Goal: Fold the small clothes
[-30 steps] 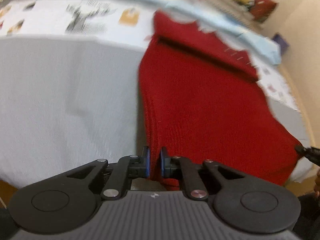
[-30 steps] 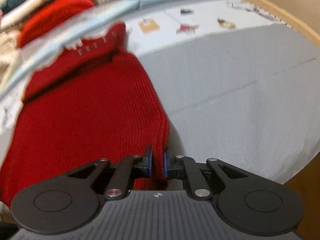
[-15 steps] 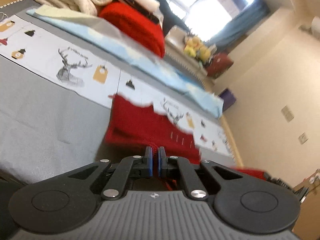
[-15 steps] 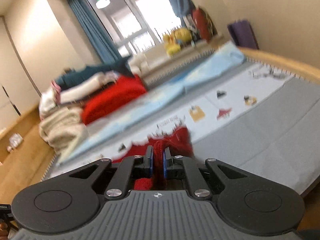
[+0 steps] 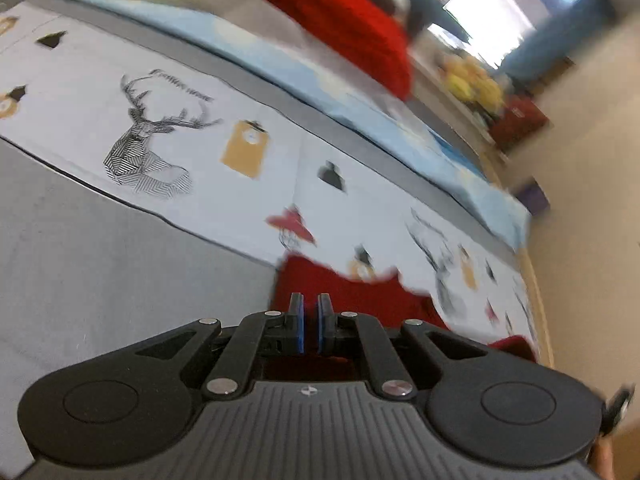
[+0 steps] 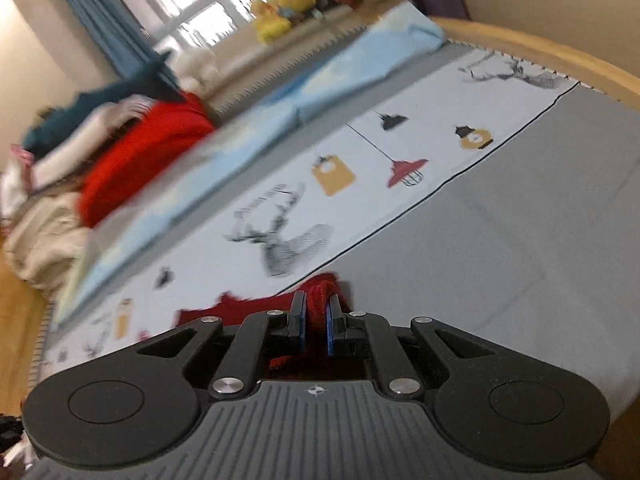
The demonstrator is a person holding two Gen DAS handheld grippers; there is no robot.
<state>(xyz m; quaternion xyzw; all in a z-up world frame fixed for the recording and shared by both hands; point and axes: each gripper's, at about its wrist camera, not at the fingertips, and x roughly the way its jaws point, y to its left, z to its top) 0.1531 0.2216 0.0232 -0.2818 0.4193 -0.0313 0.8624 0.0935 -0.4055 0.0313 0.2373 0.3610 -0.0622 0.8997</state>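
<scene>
Over the grey bed cover (image 5: 100, 264), your left gripper (image 5: 311, 322) has its blue pads nearly together, and the red knit garment (image 5: 352, 292) sits right behind and below them; the narrow gap at the tips looks dark, so you cannot tell from this view alone whether cloth is pinched there, though the jaws are clearly clenched rather than spread. Your right gripper (image 6: 316, 322) is clamped on a bunched fold of the same red knit garment (image 6: 320, 292), with the wool plainly squeezed between its two pads and standing up above them. The garment is gathered low in both views, just ahead of the fingers, and its ragged upper edge lies against the white printed strip (image 5: 240, 128) with the stag head (image 5: 148, 140) and the lamp drawings. In the right wrist view that strip (image 6: 400, 152) runs slantwise across the bed, with a light blue folded cloth (image 6: 340, 76) beyond it. Well apart from your grippers, at the far side, a stack of laundry holds another red knit piece (image 6: 140, 160), a cream blanket (image 6: 44, 240) and a dark teal item (image 6: 100, 100). Yellow soft toys (image 6: 280, 12) sit by the window. Both views are tilted and blurred.
</scene>
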